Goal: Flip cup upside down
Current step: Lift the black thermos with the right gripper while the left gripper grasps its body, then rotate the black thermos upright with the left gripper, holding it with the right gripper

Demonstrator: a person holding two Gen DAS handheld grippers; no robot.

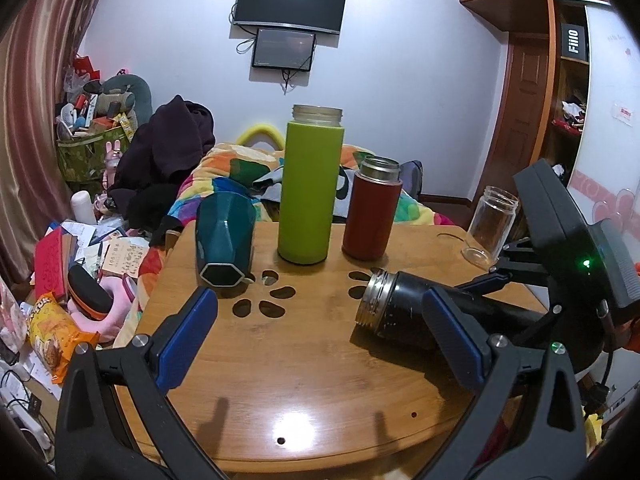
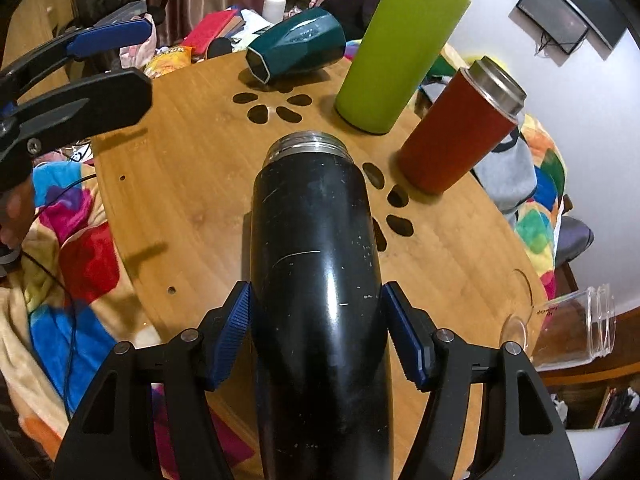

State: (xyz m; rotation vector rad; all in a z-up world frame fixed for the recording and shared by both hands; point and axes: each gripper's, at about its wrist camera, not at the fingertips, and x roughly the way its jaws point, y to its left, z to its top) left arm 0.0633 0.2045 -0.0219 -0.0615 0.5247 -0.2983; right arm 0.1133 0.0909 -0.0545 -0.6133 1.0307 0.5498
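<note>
A black flask cup lies on its side above the round wooden table, its threaded steel mouth pointing away from my right gripper. The right gripper's blue pads sit on both sides of its body and hold it. In the left wrist view the same flask lies at the right, partly hidden by a blue pad. My left gripper is open and empty over the table's near side. It also shows in the right wrist view at the upper left.
A green bottle and a red flask stand upright at the table's back. A teal faceted cup lies on its side at the left. A clear glass jar stands at the right edge. Flower-shaped holes pierce the tabletop. Clutter and a bed surround it.
</note>
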